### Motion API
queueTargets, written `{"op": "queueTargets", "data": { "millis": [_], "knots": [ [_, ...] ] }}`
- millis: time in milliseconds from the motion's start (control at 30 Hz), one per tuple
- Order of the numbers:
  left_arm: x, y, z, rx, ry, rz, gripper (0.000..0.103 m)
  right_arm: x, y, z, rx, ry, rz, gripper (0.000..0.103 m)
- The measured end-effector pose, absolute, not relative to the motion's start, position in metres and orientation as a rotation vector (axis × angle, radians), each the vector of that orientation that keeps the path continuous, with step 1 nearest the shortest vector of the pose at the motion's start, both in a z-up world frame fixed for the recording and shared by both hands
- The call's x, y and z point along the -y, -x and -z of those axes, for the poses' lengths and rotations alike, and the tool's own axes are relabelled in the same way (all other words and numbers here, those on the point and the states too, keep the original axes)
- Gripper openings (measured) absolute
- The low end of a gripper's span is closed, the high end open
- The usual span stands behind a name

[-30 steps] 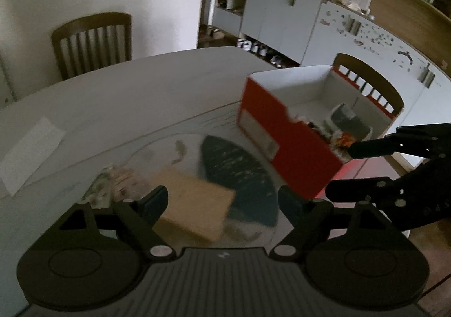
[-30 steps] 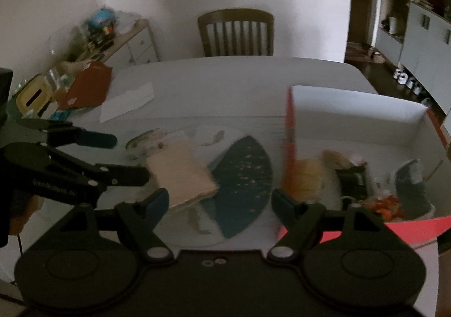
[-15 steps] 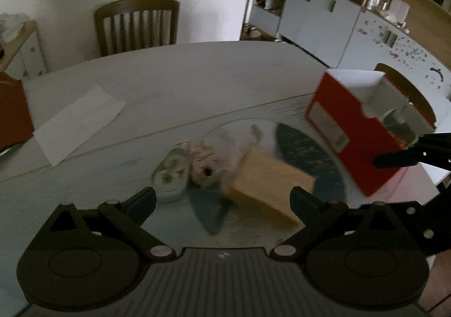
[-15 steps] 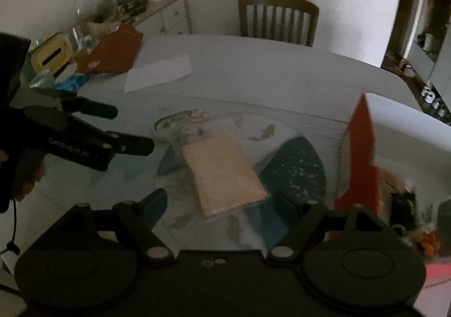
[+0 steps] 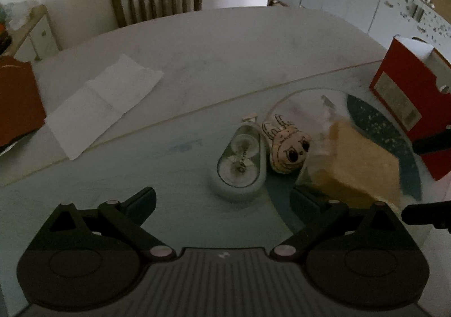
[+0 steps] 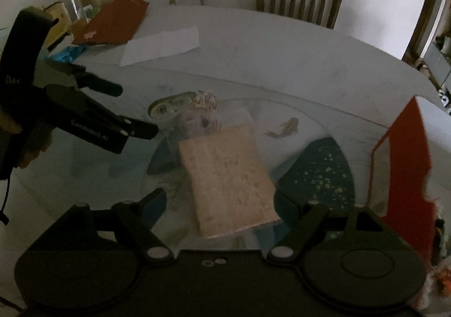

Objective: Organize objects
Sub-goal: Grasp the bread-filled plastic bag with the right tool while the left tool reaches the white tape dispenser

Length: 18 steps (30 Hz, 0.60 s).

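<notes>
- Left gripper [image 5: 222, 204] is spread wide with nothing in it, and so is the right gripper [image 6: 220, 204].
- The flat tan sponge-looking block [image 6: 228, 178] lies on the glossy table [image 5: 225, 43], touching the soft bunny-face toy [image 5: 287, 152].
- Only the left wrist view clearly shows the see-through teardrop tape dispenser [image 5: 239, 162].
- The red cardboard box [image 6: 406, 164] stands just off to the right.

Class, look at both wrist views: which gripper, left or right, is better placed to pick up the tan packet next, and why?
Probably the right gripper: its open jaws already frame the tan packet, which lies centred ahead of it. The left gripper, also open, faces the correction tape instead, with the packet off beside its right finger.
</notes>
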State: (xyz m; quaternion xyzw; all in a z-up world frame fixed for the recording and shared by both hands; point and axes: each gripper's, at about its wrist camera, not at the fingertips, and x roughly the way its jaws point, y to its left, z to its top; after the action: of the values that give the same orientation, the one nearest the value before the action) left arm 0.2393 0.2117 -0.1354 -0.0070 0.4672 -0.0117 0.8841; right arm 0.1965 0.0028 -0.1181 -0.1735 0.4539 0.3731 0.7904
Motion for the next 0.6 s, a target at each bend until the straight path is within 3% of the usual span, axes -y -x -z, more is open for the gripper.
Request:
{"op": "queueTargets", "data": {
  "millis": [600],
  "knots": [
    [-0.219, -0.279, 0.158, -0.997, -0.04, 0.075, 0.101, -0.023, -0.227, 0.144, -1.005, 0.415, -0.837, 0.085]
  ]
}}
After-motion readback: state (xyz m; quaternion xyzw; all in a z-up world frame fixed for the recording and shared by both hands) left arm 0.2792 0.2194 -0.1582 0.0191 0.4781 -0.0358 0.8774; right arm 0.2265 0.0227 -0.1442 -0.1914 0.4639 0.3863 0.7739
